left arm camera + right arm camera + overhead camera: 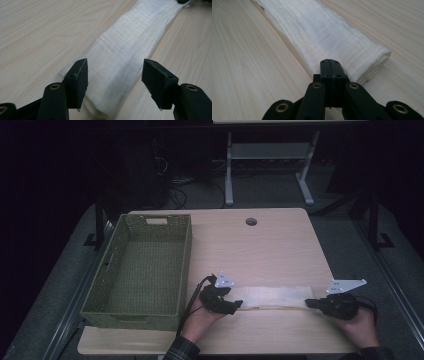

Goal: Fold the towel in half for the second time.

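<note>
Jaws of the left gripper [115, 82] stood apart over the folded cloth [130, 50]; the right gripper [330, 65] was clamped together at the cloth's other end.

Green basket [140, 270] left; bare tabletop [260, 245] beyond.

- The white folded cloth [120, 60] is running out past the top edge of the left gripper view, and its near end is being cut off at the bottom edge.
- The right hand-held gripper [329, 65] is covering the cloth's edge; whether cloth is sitting between the closed jaws is not showing.
- The person's forearms are being cut off at the high view's bottom edge.
</note>
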`<state>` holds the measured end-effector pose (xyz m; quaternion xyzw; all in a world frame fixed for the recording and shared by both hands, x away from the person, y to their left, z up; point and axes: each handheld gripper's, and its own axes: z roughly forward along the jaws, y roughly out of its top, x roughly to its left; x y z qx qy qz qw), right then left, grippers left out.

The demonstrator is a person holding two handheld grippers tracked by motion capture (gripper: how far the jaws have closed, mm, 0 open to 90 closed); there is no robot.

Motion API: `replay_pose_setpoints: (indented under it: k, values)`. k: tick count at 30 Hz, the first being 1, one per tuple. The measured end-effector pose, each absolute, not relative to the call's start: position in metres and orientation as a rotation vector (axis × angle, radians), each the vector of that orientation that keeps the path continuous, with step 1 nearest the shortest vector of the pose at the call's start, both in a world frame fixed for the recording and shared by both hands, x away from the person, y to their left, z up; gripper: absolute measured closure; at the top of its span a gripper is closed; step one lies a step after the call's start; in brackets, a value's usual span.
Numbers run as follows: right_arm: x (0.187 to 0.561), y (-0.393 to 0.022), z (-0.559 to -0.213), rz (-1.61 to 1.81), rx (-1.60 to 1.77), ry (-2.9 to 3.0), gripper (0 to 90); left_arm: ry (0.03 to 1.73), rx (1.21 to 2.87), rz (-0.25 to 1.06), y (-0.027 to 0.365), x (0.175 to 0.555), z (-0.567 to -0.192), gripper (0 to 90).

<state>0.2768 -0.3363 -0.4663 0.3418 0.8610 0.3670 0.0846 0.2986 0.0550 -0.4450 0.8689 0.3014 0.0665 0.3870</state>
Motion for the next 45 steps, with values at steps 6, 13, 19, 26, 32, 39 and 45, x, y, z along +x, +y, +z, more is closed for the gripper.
replay_pose_setpoints:
  k: [6, 13, 19, 26, 32, 39, 45]
  values:
    - [0.285, -0.335, -0.467, 1.061, 1.073, 2.542, 90.0, 0.747, 2.210, 0.149, 0.058, 0.298, -0.448, 35.1]
    - [0.299, -0.332, -0.466, 1.011, 1.091, 2.508, 90.0, 0.716, 2.235, 0.260, 0.062, 0.292, -0.449, 34.6]
    - [0.313, -0.331, -0.467, 1.018, 1.114, 2.490, 90.0, 0.725, 2.223, 0.283, 0.062, 0.291, -0.451, 34.4]
    - [0.330, -0.329, -0.467, 1.015, 1.095, 2.492, 90.0, 0.726, 2.222, 0.295, 0.060, 0.292, -0.452, 34.0]
    - [0.347, -0.325, -0.468, 1.021, 1.098, 2.487, 90.0, 0.723, 2.200, 0.287, 0.059, 0.293, -0.451, 34.0]
    - [0.372, -0.316, -0.468, 1.019, 1.081, 2.493, 90.0, 0.726, 2.197, 0.302, 0.060, 0.293, -0.450, 34.0]
    - [0.397, -0.307, -0.469, 1.034, 1.051, 2.495, 90.0, 0.726, 2.199, 0.306, 0.059, 0.294, -0.450, 34.0]
